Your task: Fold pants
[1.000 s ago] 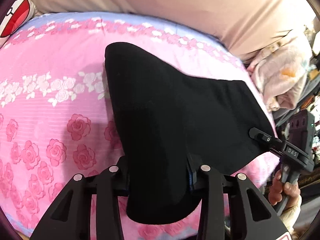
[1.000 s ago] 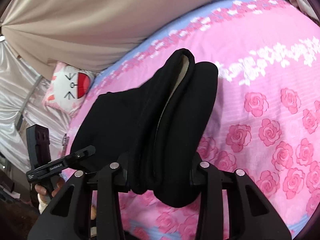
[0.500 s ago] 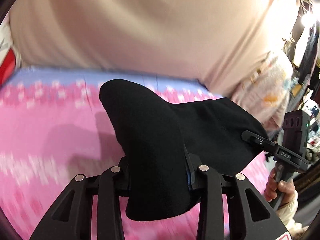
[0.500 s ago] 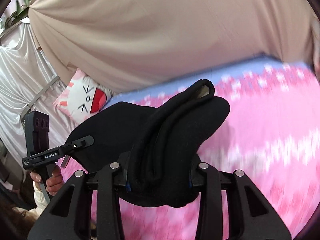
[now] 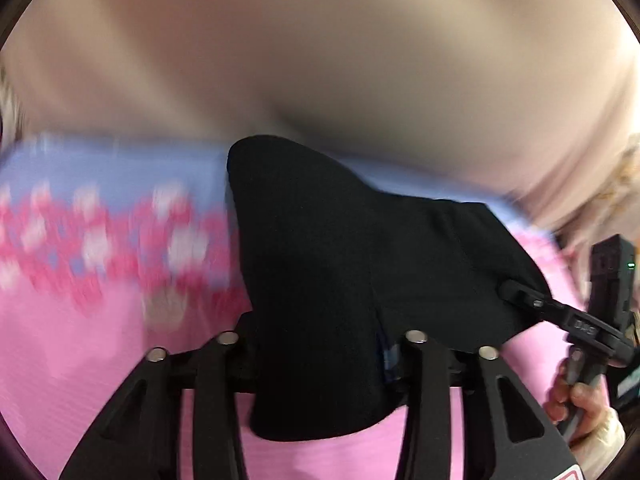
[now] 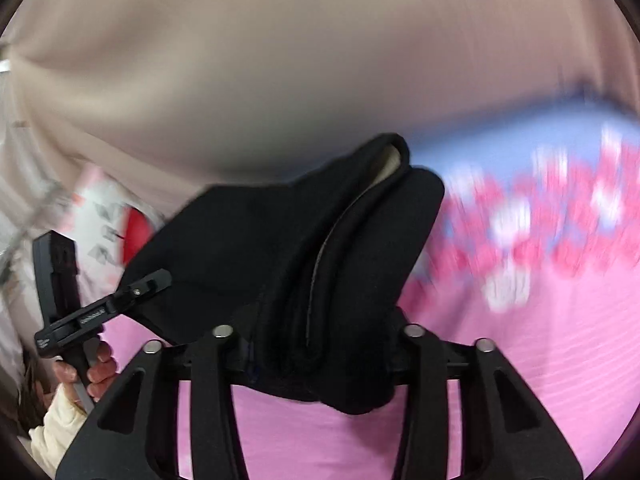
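The black pants [image 5: 332, 264] hang stretched between both grippers above the pink bedspread [image 5: 80, 360]. My left gripper [image 5: 320, 344] is shut on one corner of the cloth, which bulges up between its jaws. My right gripper [image 6: 320, 340] is shut on the other corner of the pants [image 6: 320, 264], where several folded layers and a pale lining show. The right gripper also shows in the left wrist view [image 5: 520, 296], clamped on the far edge. The left gripper shows in the right wrist view [image 6: 156, 280], also clamped on the cloth.
A beige curtain [image 5: 320, 60] fills the background behind the bed. A white cat-face cushion [image 6: 108, 224] lies at the bed's left end. A pale bundle of cloth [image 5: 616, 184] sits at the right. The bedspread has a blue and rose-patterned border [image 6: 540, 208].
Both grippers have lifted and tilted up with the pants. The bed has dropped lower in both views and the curtain fills more of them. The views are motion-blurred.
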The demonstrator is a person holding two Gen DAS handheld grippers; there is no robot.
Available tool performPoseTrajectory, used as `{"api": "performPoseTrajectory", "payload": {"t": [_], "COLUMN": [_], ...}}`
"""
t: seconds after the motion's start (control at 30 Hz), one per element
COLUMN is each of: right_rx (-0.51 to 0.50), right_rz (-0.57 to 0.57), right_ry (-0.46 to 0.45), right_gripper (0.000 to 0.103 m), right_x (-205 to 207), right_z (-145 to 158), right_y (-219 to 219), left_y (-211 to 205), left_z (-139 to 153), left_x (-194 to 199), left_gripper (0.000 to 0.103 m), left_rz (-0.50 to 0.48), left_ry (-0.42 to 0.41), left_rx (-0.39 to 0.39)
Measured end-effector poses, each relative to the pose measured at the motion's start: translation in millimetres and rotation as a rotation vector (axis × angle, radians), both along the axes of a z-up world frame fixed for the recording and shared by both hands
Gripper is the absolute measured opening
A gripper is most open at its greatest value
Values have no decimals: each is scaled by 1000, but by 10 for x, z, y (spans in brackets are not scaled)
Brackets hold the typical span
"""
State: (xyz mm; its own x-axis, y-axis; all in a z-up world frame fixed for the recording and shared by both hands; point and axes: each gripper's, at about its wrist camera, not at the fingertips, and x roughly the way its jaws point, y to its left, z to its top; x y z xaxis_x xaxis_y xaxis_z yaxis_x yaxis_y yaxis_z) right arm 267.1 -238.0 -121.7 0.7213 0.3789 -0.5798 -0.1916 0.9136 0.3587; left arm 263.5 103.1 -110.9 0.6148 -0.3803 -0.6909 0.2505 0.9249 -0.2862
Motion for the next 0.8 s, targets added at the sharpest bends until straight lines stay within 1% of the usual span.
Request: {"api": "performPoseTrajectory", "payload": {"t": [0.03, 0.07, 0.1, 0.13, 0.17, 0.2, 0.23, 0.27, 0.3, 0.33, 0.37, 0.4, 0.43, 0.47, 0.53, 0.57, 0.6, 0.63, 0.7, 0.73, 0.77, 0.8], "right_rx": [31, 50, 53, 40, 15, -43, -98, -164, -286, -365, -432, -513, -559, -610, -714, -747, -765, -800, -849, -876, -883, -838], "right_rz": [-4, -15, -31, -70, -123, -190, -219, -243, -254, -248, -234, -203, -184, -170, -147, -127, -117, -96, -62, -70, -96, -126], "right_ry": [3, -10, -36, -79, -119, -162, -183, -199, -204, -205, -208, -210, -208, -213, -215, -202, -196, -191, -182, -179, -163, -138], "right_gripper": [70, 69, 70, 77, 81, 81, 80, 70, 65, 55, 47, 43, 39, 38, 38, 38, 38, 38, 38, 38, 42, 50], "right_x": [-45, -134, -248, -414, -592, -830, -968, -1084, -1208, -1258, -1278, -1271, -1232, -1192, -1054, -963, -911, -834, -777, -718, -635, -570], "right_z": [-46, -17, 31, 97, 158, 226, 260, 286, 294, 286, 265, 219, 184, 136, 26, -21, -53, -95, -180, -202, -198, -174], "right_y": [-65, -135, -206, -306, -404, -510, -537, -527, -434, -334, -226, -49, 65, 169, 343, 411, 453, 492, 564, 567, 522, 405], "left_y": [44, 117, 192, 248, 338, 392, 443, 481, 479, 438, 351, 229, 105, -22, -251, -356, -403, -430, -438, -411, -383, -357], "left_z": [-99, -135, -111, -77, -10, 54, 119, 208, 302, 374, 455, 521, 536, 517, 412, 329, 298, 208, 117, 57, 7, -59], "left_x": [0, -60, -150, -223, -342, -441, -537, -646, -737, -791, -843, -895, -927, -930, -821, -765, -741, -664, -604, -554, -526, -507], "left_gripper": [58, 66, 72, 79, 79, 79, 78, 76, 75, 75, 75, 76, 78, 78, 78, 79, 79, 78, 79, 79, 80, 82], "left_rz": [21, 22, 47, 73, 105, 132, 165, 205, 228, 232, 221, 206, 205, 204, 189, 191, 195, 206, 235, 240, 243, 242], "left_ry": [16, 11, -2, -18, -52, -78, -100, -124, -142, -147, -162, -188, -207, -217, -222, -207, -191, -161, -124, -103, -89, -83], "left_rx": [-2, -28, -13, 13, 56, 96, 141, 207, 263, 296, 325, 345, 374, 404, 474, 508, 521, 525, 531, 514, 507, 503]}}
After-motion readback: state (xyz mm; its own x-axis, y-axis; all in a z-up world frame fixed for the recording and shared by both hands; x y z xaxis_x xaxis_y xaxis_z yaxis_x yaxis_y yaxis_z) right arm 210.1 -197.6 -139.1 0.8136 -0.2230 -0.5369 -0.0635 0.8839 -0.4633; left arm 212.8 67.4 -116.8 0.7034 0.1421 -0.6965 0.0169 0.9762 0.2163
